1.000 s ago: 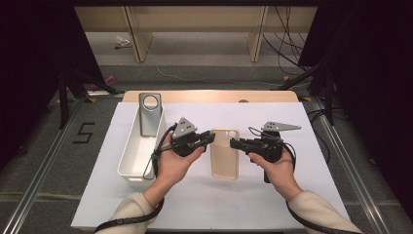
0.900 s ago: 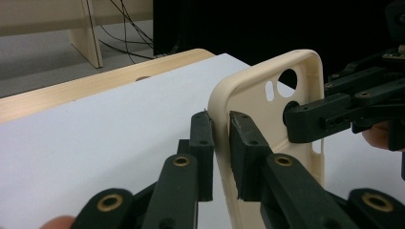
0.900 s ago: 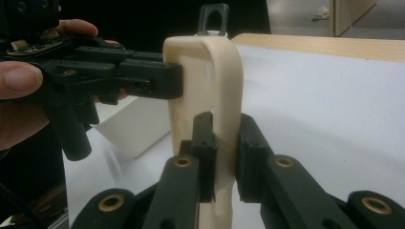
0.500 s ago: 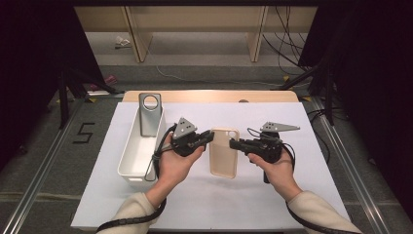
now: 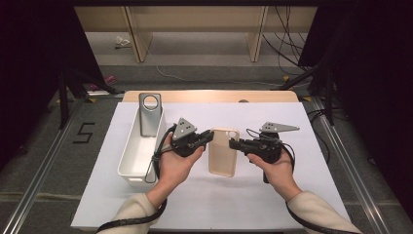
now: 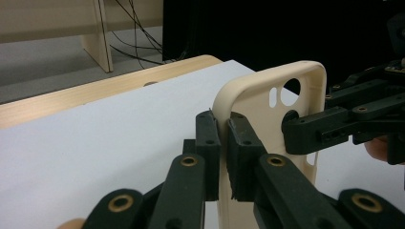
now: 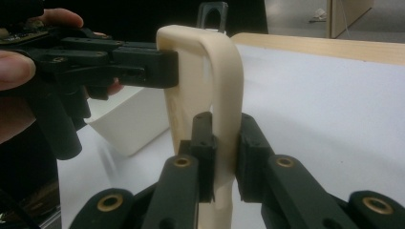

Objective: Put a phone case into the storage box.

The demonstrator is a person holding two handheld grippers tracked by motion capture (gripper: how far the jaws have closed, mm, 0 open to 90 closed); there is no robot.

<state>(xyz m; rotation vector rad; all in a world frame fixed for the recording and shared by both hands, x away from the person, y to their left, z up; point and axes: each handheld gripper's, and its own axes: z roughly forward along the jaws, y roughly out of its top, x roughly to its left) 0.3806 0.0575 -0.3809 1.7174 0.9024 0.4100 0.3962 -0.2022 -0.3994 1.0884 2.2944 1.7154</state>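
The cream phone case (image 5: 223,151) is clamped on one long edge by the left gripper (image 6: 220,143) and on the opposite edge by the right gripper (image 7: 223,152), and is held above the white table (image 5: 292,195). Lifting seems done; placement is judged still left, probably into the white bin (image 5: 138,155), where a grey phone case (image 5: 149,113) is leaned. Nothing is seen blocking that path.

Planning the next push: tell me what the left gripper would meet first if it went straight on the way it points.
The left gripper is already clamped on the cream phone case; straight on, it would likely meet the right gripper, gripping the case's opposite edge, though depth is unclear.
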